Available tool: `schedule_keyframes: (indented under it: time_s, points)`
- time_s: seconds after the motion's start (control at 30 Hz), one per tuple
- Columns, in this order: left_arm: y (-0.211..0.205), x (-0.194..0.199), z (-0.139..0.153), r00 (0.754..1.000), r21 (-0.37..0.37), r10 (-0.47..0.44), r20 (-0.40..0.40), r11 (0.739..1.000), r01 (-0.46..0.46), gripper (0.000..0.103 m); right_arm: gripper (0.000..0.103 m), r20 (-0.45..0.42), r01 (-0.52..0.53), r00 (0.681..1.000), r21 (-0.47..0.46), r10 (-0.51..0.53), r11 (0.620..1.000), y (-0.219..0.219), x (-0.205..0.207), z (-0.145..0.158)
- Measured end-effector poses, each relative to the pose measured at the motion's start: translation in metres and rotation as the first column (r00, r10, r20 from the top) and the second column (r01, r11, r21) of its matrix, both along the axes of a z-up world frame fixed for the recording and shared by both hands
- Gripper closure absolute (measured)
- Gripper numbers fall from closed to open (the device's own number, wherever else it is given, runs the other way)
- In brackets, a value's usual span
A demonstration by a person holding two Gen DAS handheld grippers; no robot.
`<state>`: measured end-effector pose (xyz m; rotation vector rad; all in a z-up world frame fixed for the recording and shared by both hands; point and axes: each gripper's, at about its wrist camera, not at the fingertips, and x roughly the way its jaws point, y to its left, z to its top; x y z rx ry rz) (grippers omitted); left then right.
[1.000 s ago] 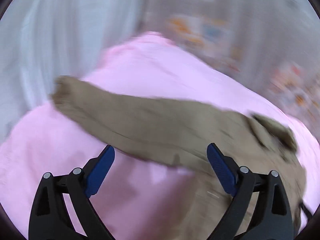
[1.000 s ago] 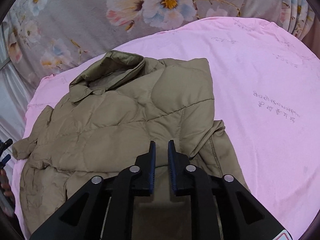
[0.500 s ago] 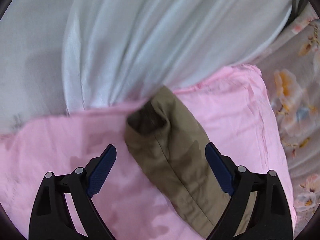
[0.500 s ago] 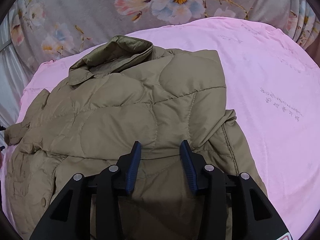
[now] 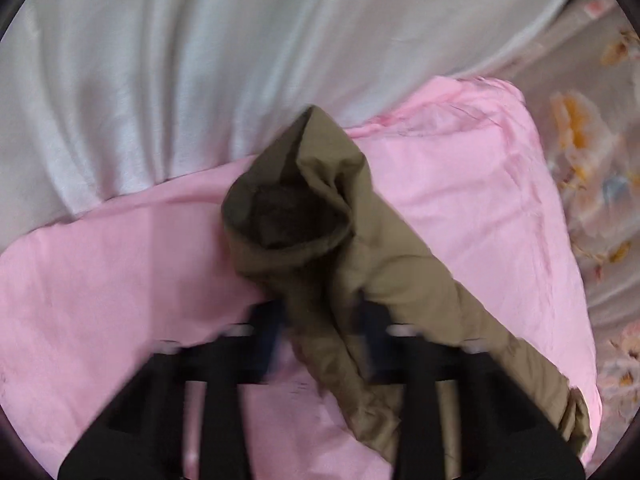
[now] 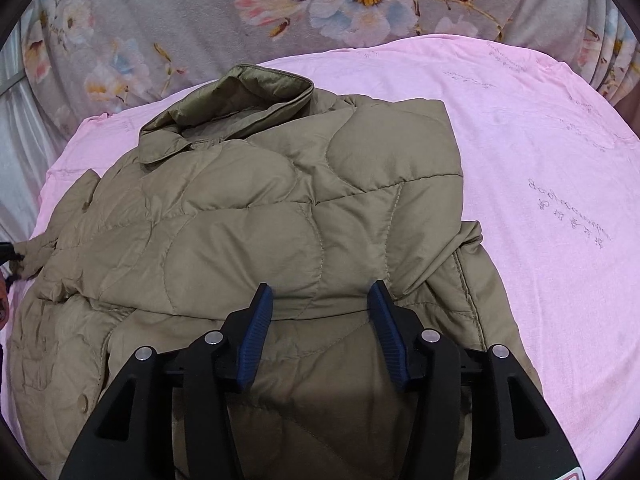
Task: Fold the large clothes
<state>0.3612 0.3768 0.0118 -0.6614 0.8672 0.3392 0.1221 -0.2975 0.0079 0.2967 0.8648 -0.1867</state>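
An olive quilted puffer jacket [image 6: 256, 240] lies on a pink sheet [image 6: 540, 140], collar at the far side, with its right sleeve folded across the body. My right gripper [image 6: 320, 308] is open and empty just above the folded sleeve's cuff. In the left wrist view the jacket's other sleeve [image 5: 360, 280] stretches over the pink sheet [image 5: 100, 300], its open cuff facing the camera. My left gripper [image 5: 320, 328] is motion-blurred, its jaws narrowed on either side of the sleeve; I cannot tell whether they grip it.
A floral grey fabric [image 6: 200, 20] rises behind the bed. A white satin curtain [image 5: 180, 60] hangs past the bed's edge in the left wrist view. The pink sheet extends to the right of the jacket.
My right gripper opened from shut and let go of the folded sleeve. My left gripper swung to the other sleeve's cuff and its jaws have narrowed around the sleeve.
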Motion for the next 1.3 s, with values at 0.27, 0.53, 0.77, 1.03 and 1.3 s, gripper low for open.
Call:
schedule_keyframes:
  time_s: [0.27,0.53,0.77,1.03,1.3]
  points:
    - [-0.084,-0.039,0.135,0.949,0.211,-0.204,0.240,0.965,0.154,0.097,0.051,-0.005,0.002,1.000,-0.021,-0.002,1.000,0.004,0.001,0.000]
    - [-0.296,-0.105,0.242,0.706,0.385,-0.597,0.381,0.796,0.466,0.097,0.051,0.012,0.010,1.000,-0.013,-0.010,1.000,0.003,-0.001,0.002]
    - [-0.455,-0.135,0.194,0.537,0.336,-0.810,0.234,0.586,0.737,0.065,0.046,0.109,0.035,0.993,0.051,-0.040,0.998,-0.009,-0.025,0.028]
    - [-0.376,-0.127,0.151,0.672,0.128,-0.673,0.310,0.730,0.672,0.012,0.033,0.210,-0.037,0.977,0.060,0.023,0.998,-0.014,-0.041,0.069]
    - [-0.286,-0.080,0.069,0.843,-0.066,-0.519,0.141,0.845,0.531,0.021,0.033,0.147,-0.026,0.989,0.225,-0.007,0.974,-0.024,0.003,0.052]
